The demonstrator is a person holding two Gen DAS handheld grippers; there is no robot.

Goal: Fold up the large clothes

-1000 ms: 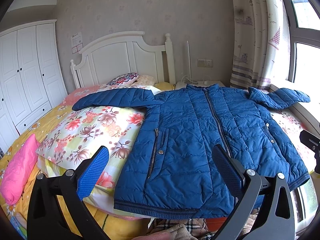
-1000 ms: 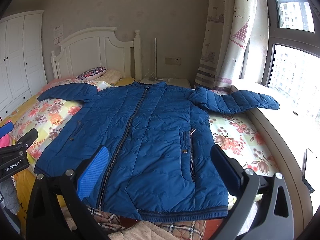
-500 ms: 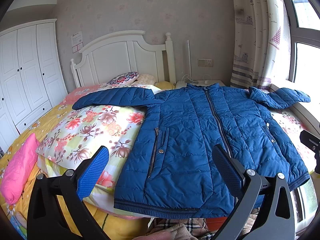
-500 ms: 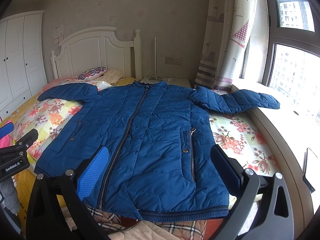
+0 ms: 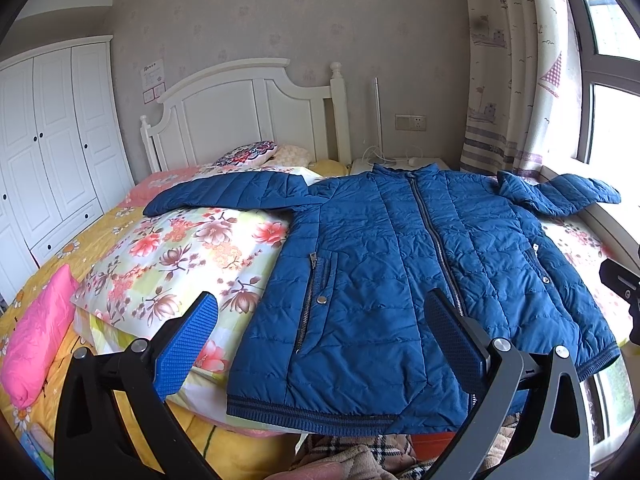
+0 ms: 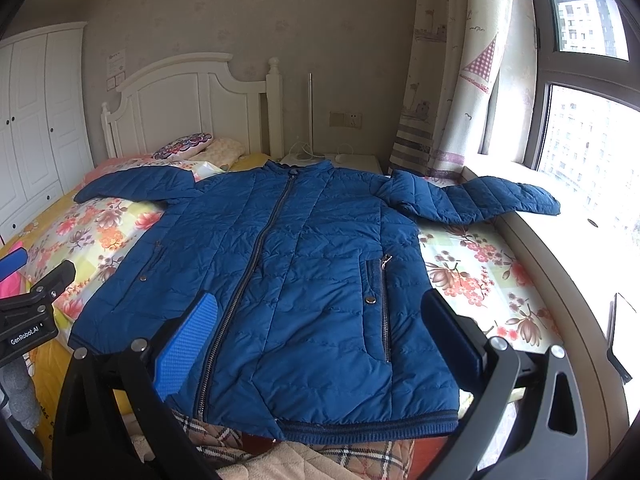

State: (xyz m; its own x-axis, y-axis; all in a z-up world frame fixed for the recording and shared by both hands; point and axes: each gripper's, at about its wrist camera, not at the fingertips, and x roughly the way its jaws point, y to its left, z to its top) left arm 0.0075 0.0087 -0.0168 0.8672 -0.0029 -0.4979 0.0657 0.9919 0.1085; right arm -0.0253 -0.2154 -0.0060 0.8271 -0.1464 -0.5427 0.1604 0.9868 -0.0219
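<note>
A blue quilted jacket (image 5: 400,264) lies flat and zipped on the bed, front up, both sleeves spread outward; in the right wrist view the jacket (image 6: 296,264) fills the middle. My left gripper (image 5: 320,336) hovers open above the hem near the left pocket, with nothing between its fingers. My right gripper (image 6: 316,332) hangs open over the lower front, beside the zip, also empty. The left sleeve (image 5: 228,192) rests on a floral quilt; the right sleeve (image 6: 480,200) reaches onto the window ledge.
A folded floral quilt (image 5: 176,256) lies under the jacket's left side. A pink pillow (image 5: 36,332) sits at the left edge. Plaid fabric (image 6: 224,440) lies below the hem. Headboard (image 5: 248,112), wardrobe (image 5: 52,140), nightstand (image 6: 340,160) and window ledge (image 6: 560,264) surround the bed.
</note>
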